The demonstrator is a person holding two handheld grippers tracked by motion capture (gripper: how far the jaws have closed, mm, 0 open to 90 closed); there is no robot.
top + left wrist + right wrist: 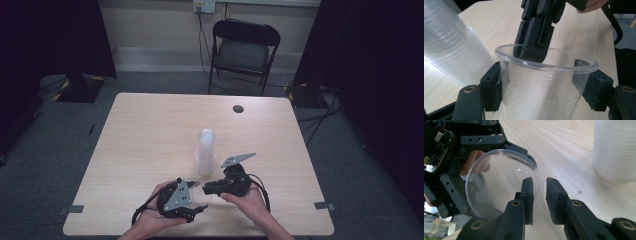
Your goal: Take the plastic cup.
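Observation:
My left gripper point(542, 85) is shut on a clear plastic cup point(541, 97), one pad pressed on each side of its wall just under the rim. In the high view this cup point(202, 198) is near the table's front edge, between the two hands. My right gripper point(539, 182) meets the cup's rim point(499, 185) from the right. Its jaws stand a little apart, one dipped inside the cup's mouth and one outside, and neither pad presses on the wall. A tall stack of clear cups point(205, 152) stands upright just behind both grippers.
The light wooden table point(150, 130) has a round cable hole point(238, 108) at the back. A black folding chair point(242, 47) stands beyond the far edge. Dark curtains flank the room on both sides.

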